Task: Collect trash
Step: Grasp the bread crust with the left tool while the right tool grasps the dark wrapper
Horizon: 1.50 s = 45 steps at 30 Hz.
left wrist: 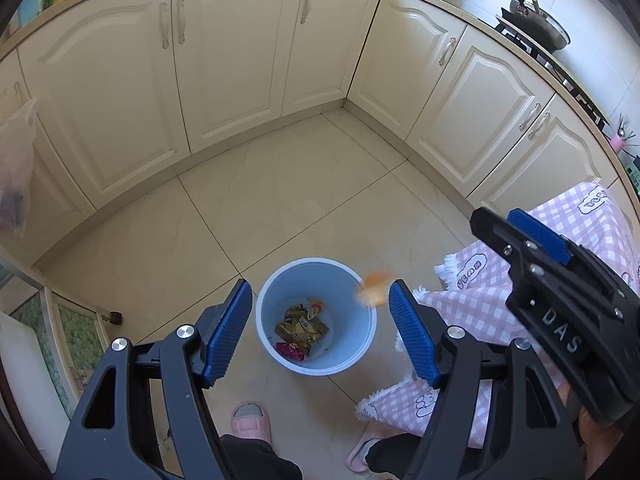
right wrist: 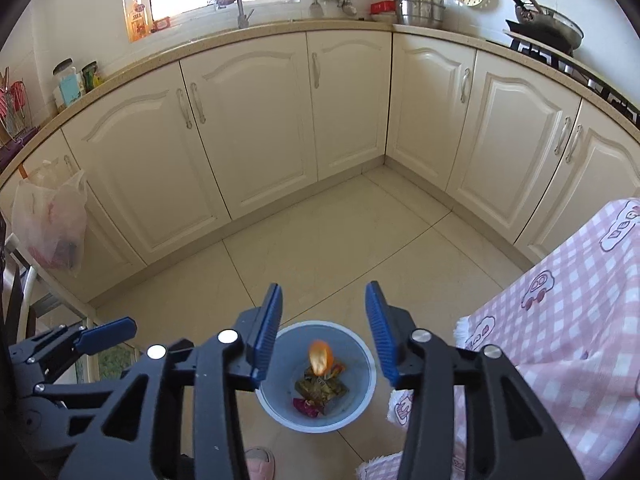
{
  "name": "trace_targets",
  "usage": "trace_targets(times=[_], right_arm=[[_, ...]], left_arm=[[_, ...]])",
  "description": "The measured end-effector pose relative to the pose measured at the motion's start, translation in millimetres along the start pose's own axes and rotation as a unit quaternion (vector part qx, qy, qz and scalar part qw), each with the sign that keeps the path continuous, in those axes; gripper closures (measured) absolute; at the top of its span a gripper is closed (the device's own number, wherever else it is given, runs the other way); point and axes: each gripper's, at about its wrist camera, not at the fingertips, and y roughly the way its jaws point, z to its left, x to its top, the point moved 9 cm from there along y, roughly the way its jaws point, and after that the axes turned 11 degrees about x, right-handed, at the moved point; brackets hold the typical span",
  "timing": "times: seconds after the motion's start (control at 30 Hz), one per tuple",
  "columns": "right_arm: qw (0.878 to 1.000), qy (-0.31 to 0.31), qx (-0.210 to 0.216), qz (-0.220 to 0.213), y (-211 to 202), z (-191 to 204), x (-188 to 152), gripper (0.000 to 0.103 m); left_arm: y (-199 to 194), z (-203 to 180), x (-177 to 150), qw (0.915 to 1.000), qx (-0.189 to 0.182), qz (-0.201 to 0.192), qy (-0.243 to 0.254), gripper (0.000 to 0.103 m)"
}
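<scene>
Blue ribbed pads line both tongs, and both sets stand spread with nothing pressed between them. Left gripper: held over the pale blue bin on the tiled floor, jaws wide and empty. Centre: the bin stands upright beside the pink checked tablecloth and already holds crumpled wrappers, one gold-brown and one magenta. An orange scrap, blurred as a falling thing would be, shows in the right wrist view against the bin's interior, below the jaws and touching neither pad; in the left wrist view it appears at the bin's right rim. Right gripper: poised above the bin, jaws parted and clear of the scrap. Judged step: release of one piece of trash into the bin, the drop apparently under way. Whether the scrap lands inside cannot yet be told; the left view's placement at the rim leaves a near miss possible. Next move, as a judgement: confirm the landing, then swing a free gripper toward the cloth-covered table to seek further trash, none of which is visible here.
</scene>
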Motion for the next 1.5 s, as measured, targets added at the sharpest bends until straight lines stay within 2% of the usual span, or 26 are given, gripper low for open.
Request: trace_targets(times=[0.23, 0.33, 0.53, 0.77, 0.87, 1.1, 1.2, 1.33, 1.43, 1.5], right_arm=[[0.999, 0.006, -0.019, -0.029, -46.4, -12.6, 3.2, 0.060], [0.998, 0.017, -0.038, -0.052, -84.9, -26.0, 2.3, 0.060], [0.991, 0.041, -0.079, -0.100, -170.8, -59.2, -10.8, 0.060], [0.975, 0.085, -0.144, -0.145, -275.1, -123.3, -51.3, 0.058], [0.966, 0.112, -0.173, -0.155, -313.2, -156.4, -77.3, 0.057], [0.948, 0.179, -0.209, -0.161, -361.9, -220.4, -136.0, 0.057], [0.944, 0.199, -0.209, -0.160, -367.8, -235.0, -150.8, 0.057], [0.945, 0.213, -0.197, -0.153, -364.9, -247.5, -159.8, 0.057], [0.946, 0.217, -0.191, -0.147, -358.7, -247.2, -158.9, 0.057], [0.947, 0.218, -0.186, -0.142, -352.5, -248.8, -155.9, 0.057]], left_arm=[[-32.4, -13.6, 4.8, 0.9995, -0.014, -0.027, 0.007, 0.035], [-51.6, -27.7, 5.0, 0.9990, -0.019, -0.038, 0.014, 0.035], [-103.1, -85.1, -6.7, 0.9935, -0.061, -0.073, 0.063, 0.035], [-157.1, -185.1, -43.8, 0.9774, -0.129, -0.087, 0.143, 0.035], [-170.8, -226.1, -65.1, 0.9683, -0.143, -0.091, 0.183, 0.035], [-183.1, -305.9, -107.4, 0.9482, -0.170, -0.072, 0.259, 0.035], [-181.0, -327.1, -120.3, 0.9437, -0.161, -0.069, 0.280, 0.036], [-170.8, -343.6, -127.2, 0.9412, -0.151, -0.055, 0.297, 0.048], [-168.6, -348.7, -126.3, 0.9399, -0.136, -0.064, 0.306, 0.057], [-168.1, -351.9, -123.8, 0.9388, -0.138, -0.066, 0.309, 0.075]])
